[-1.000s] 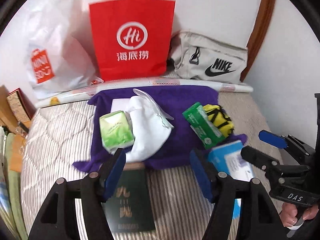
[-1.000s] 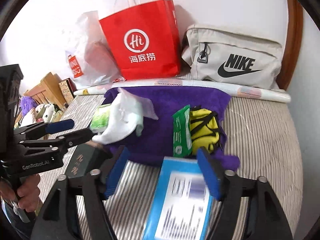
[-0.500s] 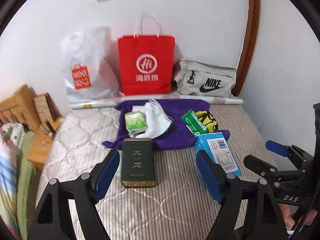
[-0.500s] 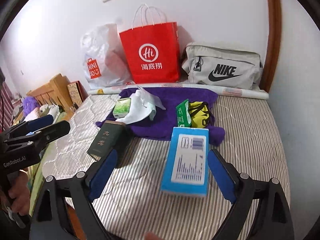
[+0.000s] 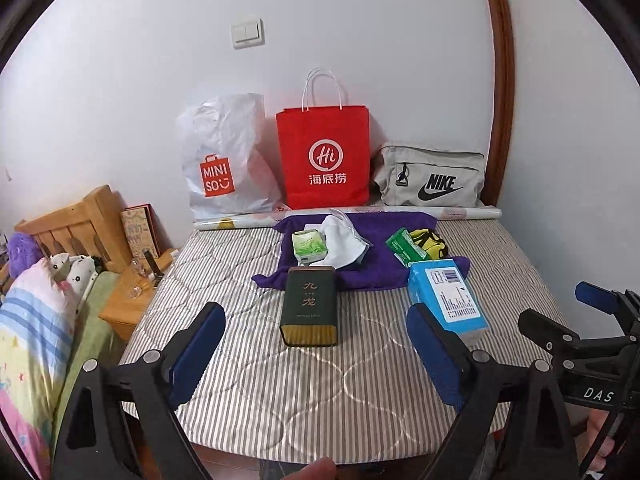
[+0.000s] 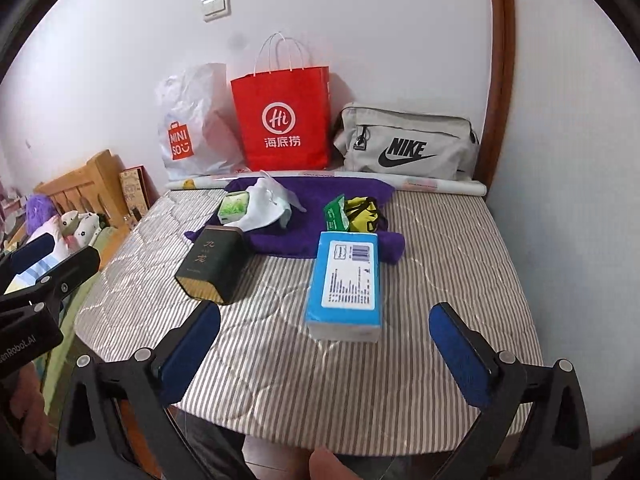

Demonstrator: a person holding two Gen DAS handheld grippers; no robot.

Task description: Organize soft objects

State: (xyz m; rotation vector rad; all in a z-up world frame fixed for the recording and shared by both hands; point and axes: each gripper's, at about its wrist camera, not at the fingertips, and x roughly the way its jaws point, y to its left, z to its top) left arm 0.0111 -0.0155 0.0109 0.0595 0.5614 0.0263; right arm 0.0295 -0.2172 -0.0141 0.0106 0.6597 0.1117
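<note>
A: So, both tools first?
B: Left tool (image 5: 316, 356) is spread wide above the near edge of the bed (image 5: 360, 392), nothing between its blue pads; its jaws have just been opening. Right tool (image 6: 324, 354) likewise, spread wide with nothing between its pads, and its jaws have also just been opening.

A: Where are the soft things?
B: On the purple towel (image 5: 372, 276), which lies at the far edge of the bed, about mid-width. On its left part sit a green tissue pack (image 5: 309, 245) and a white cloth (image 5: 343, 245), touching. On its right part, a green packet (image 5: 404, 249) leans against a yellow-and-black pouch (image 5: 430, 242).

A: And the boxes?
B: Dark green tin (image 5: 309, 306) lies on the bed, its far end meeting the towel's near edge. Blue box (image 5: 448, 298) lies to its right, its far end over the towel's near right corner.

A: Along the far edge?
B: A paper roll (image 5: 468, 213) runs across it. Behind stand a white bag (image 5: 224, 160), a red bag (image 5: 324, 156) and a grey pouch (image 5: 432, 180), against the wall.

A: The hands?
B: A fingertip (image 5: 312, 470) shows at the bottom, in both views.
</note>
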